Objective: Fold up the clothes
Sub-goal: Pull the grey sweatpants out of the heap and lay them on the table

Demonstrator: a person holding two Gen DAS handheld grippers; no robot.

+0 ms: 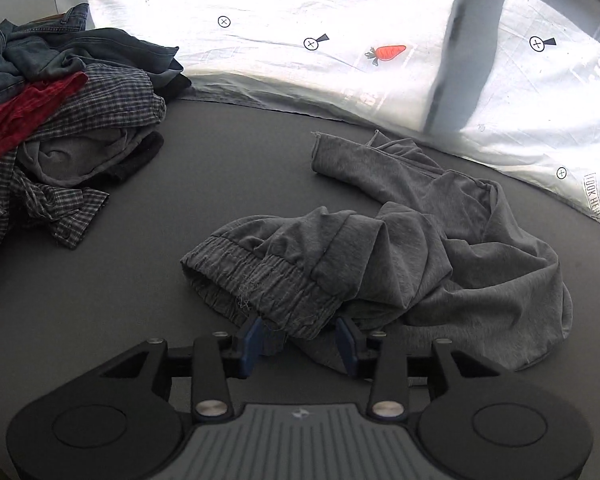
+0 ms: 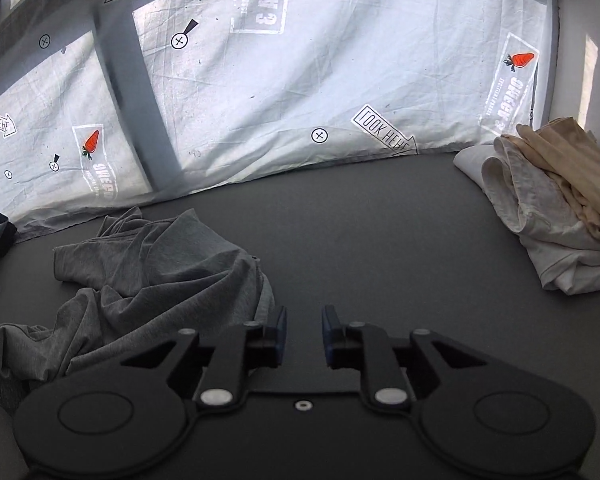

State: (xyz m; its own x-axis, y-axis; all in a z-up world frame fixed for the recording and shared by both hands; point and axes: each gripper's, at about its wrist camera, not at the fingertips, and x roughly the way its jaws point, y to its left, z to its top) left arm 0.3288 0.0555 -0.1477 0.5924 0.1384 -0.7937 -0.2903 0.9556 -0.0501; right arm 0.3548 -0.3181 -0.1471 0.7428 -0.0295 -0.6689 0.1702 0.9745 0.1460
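Black left gripper (image 1: pixel 300 338) with blue pads, silver screws.

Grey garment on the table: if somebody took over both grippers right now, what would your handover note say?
Left gripper: open, waistband edge of the crumpled grey garment between its pads, not pinched.
Right gripper: open, empty, over the bare grey table beside the garment.
Unfolded pile sits far left; light-coloured clothes stacked far right.
Left to do: spread and fold the grey garment, then the pile.

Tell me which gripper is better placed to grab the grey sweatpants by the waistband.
Left. The left gripper is open with the elastic waistband of the grey sweatpants lying between its fingers. The right gripper is open over bare table, beside the fabric.
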